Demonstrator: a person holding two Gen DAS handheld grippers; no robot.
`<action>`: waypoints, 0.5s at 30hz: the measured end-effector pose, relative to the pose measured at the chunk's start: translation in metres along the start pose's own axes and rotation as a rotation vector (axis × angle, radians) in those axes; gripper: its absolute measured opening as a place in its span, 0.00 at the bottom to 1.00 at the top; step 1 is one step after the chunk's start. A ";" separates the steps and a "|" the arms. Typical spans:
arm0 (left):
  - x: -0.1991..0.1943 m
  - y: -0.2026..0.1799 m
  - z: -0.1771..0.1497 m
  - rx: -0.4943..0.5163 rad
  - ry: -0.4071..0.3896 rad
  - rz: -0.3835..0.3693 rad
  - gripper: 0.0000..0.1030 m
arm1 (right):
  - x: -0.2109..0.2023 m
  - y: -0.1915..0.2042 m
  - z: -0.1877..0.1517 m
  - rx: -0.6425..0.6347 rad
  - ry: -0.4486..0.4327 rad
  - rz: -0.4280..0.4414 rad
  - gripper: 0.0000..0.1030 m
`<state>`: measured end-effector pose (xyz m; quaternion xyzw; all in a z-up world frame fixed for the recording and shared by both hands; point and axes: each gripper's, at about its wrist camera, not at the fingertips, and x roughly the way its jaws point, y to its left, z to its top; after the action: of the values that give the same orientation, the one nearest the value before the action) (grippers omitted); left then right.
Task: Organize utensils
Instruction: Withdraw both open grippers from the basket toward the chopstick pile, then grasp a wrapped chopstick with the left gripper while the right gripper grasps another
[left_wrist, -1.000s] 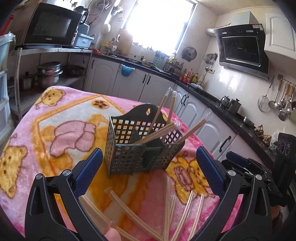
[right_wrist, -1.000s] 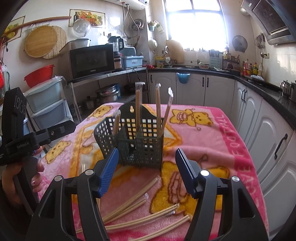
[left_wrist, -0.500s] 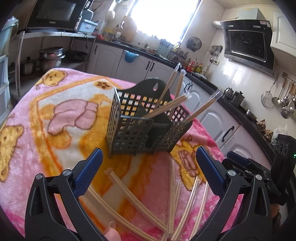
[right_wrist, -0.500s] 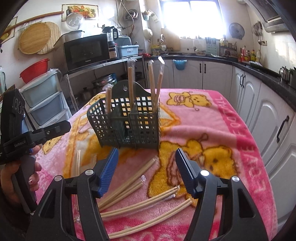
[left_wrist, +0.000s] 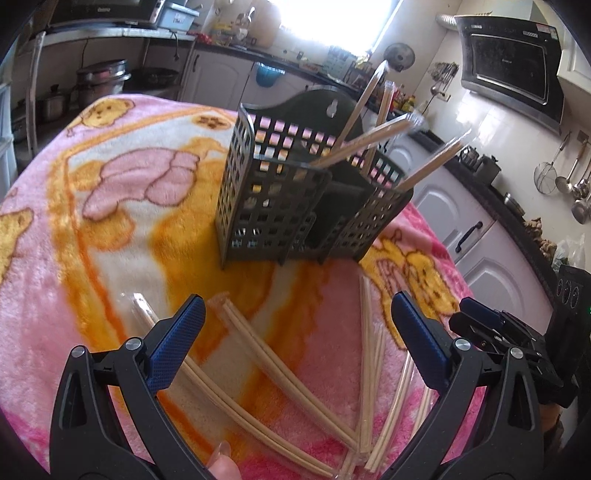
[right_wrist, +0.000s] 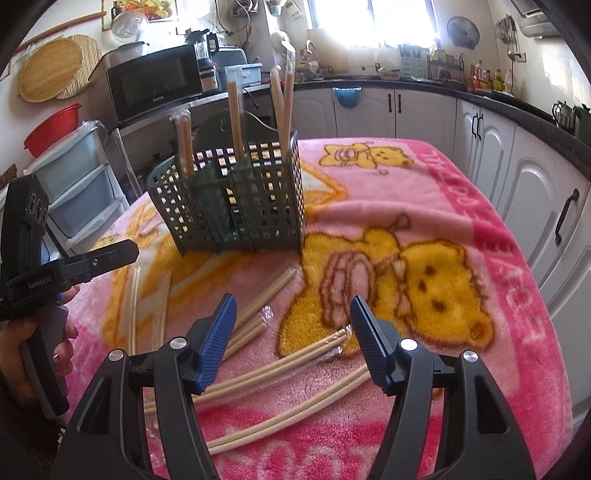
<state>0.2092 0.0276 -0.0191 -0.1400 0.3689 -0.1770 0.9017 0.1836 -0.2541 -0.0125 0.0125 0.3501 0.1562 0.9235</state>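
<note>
A dark green lattice utensil basket (left_wrist: 295, 195) (right_wrist: 236, 199) stands on the pink bear blanket (left_wrist: 110, 206) (right_wrist: 424, 229), with several wrapped chopstick pairs (left_wrist: 373, 136) (right_wrist: 236, 110) upright in it. More wrapped chopstick pairs (left_wrist: 280, 373) (right_wrist: 280, 373) lie loose on the blanket in front of it. My left gripper (left_wrist: 295, 332) hovers open just above the loose pairs, nothing between its blue pads. My right gripper (right_wrist: 293, 339) is also open over other loose pairs, empty. In the right wrist view a hand holds the left gripper's handle (right_wrist: 33, 288).
Kitchen cabinets (right_wrist: 517, 177) and a dark counter run along the right of the table. A shelf with a microwave (right_wrist: 151, 81) and plastic drawers (right_wrist: 77, 192) stands at the left. The right gripper's body (left_wrist: 517, 332) is close on the right in the left wrist view.
Both grippers have come down toward the blanket and tilted further downward; the basket and loose chopsticks look larger and nearer. Jaw openings are unchanged.
</note>
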 end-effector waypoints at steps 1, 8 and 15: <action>0.003 0.001 -0.001 -0.001 0.010 0.003 0.90 | 0.002 -0.001 -0.001 0.000 0.004 0.000 0.60; 0.021 0.009 -0.008 -0.014 0.077 0.023 0.90 | 0.019 -0.004 -0.001 -0.001 0.034 0.000 0.60; 0.039 0.017 -0.007 -0.031 0.132 0.026 0.79 | 0.043 -0.009 0.002 -0.001 0.076 -0.006 0.60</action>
<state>0.2337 0.0256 -0.0540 -0.1370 0.4320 -0.1682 0.8754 0.2178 -0.2496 -0.0401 0.0050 0.3848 0.1542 0.9100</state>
